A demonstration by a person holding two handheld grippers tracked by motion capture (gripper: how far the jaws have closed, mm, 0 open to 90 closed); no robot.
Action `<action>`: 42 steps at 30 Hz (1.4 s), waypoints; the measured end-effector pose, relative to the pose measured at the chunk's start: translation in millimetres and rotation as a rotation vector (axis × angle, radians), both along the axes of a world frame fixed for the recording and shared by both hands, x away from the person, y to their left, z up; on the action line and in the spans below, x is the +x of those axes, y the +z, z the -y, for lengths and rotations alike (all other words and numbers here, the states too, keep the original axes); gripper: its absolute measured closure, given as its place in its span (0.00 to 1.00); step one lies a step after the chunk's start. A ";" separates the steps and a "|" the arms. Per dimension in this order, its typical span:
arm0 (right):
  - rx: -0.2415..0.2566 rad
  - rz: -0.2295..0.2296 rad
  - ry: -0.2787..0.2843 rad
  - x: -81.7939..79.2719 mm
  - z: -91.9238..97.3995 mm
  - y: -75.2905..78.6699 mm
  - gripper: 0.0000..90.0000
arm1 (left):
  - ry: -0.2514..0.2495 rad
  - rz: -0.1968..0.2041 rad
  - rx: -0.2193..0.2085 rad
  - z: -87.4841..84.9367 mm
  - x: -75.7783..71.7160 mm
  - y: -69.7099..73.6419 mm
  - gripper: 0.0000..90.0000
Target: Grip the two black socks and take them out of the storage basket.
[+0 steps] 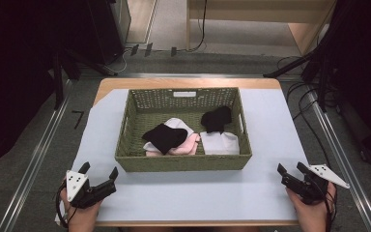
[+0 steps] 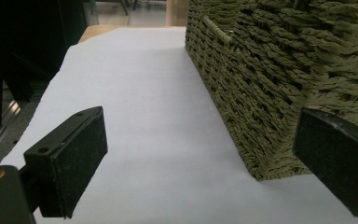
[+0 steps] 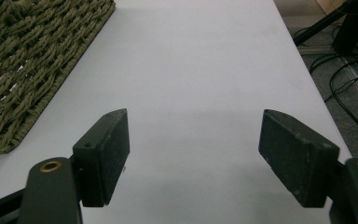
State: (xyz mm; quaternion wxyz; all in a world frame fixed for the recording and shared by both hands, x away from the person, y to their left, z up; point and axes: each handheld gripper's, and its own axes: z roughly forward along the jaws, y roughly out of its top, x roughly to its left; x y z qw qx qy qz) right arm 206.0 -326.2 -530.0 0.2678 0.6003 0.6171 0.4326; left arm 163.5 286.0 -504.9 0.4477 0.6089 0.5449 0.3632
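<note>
- Both grippers stand released with nothing between the jaws: your left gripper [image 1: 99, 175] rests at the near-left of the table, your right gripper [image 1: 292, 174] at the near-right, each well apart from the clothes.
- Your things lie inside the woven basket [image 1: 181, 163] at the middle of the white sheet [image 1: 193, 193]: a black garment [image 1: 164, 137] draped over a pink one [image 1: 186, 147] on the left side, and a second black piece [image 1: 216, 118] touching the far edge of a white folded piece [image 1: 220, 143] on the right.
- Judging by how they lie, start with the top layer. Lift your nearer gripper over the front wall rather than brushing it.
- Come down on a raised fold of the black garment, so that you pinch one layer and not the pink one beneath.
- Keep the other gripper ready to steady the basket, which may slide on the sheet.
- A small white tag [image 1: 184, 94] sits on the far wall; any writing on it is too small to read. No brand is legible.
</note>
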 end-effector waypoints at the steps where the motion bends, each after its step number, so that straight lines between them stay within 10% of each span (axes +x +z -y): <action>1: 0.006 0.002 -0.002 -0.6 0.4 0.1 0.27 | 0.001 0.001 0.000 0.1 -0.1 0.0 0.05; 15: -0.056 0.061 -0.023 2.1 -7.9 8.7 0.45 | -0.015 0.001 0.006 0.1 -0.5 0.2 0.05; 34: 0.034 0.165 0.083 40.1 -56.0 94.4 0.42 | -0.013 0.041 -0.012 -1.6 -4.6 -0.3 0.06; 42: 0.037 0.152 0.137 62.3 -85.7 113.3 0.42 | -0.009 -0.024 0.018 1.2 2.3 0.4 0.07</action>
